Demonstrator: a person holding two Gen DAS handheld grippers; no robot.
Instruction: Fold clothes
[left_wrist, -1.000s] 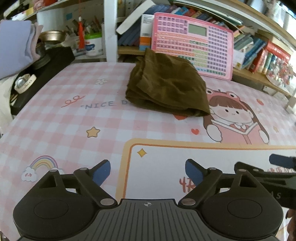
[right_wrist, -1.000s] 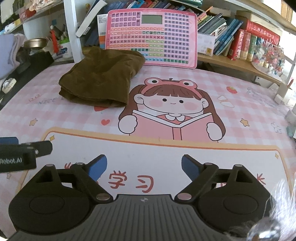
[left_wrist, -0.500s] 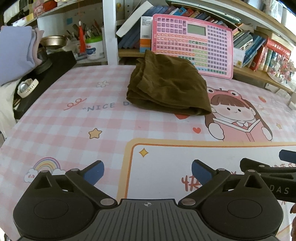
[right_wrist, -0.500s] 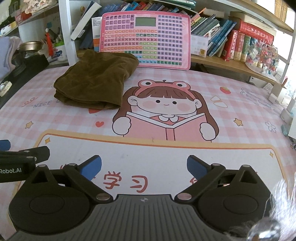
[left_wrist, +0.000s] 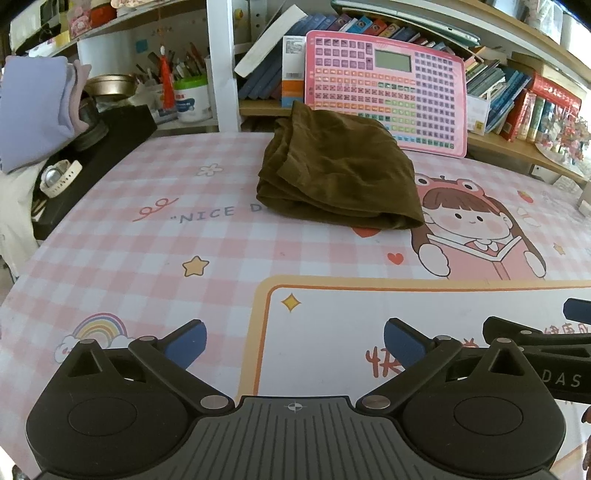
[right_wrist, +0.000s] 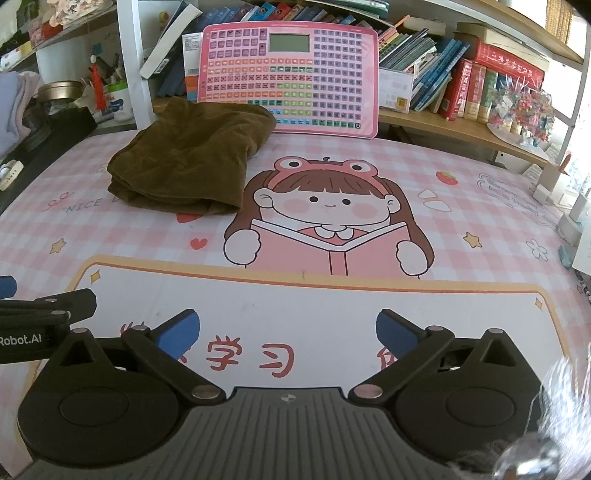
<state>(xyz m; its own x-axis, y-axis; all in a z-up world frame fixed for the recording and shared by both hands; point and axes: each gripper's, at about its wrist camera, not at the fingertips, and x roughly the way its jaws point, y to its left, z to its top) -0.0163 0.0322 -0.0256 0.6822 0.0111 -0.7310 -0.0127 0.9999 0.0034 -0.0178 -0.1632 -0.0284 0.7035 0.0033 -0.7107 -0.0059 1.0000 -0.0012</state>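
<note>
We are holding the left gripper (left_wrist: 295, 339) with its blue fingers (left_wrist: 186, 341) spread wide and nothing between them, and the right gripper (right_wrist: 288, 330) is gaping the same way, empty, both hovering over the desk (left_wrist: 110, 236) mat. The left view is catching the right gripper's tip at its right edge; the right view is catching the left one at its left edge. The folded brown cloth (left_wrist: 340, 177) is lying at the desk's far side, touching the pink board (right_wrist: 288, 74). Only the right view is showing the red books (right_wrist: 480, 85) clearly.
</note>
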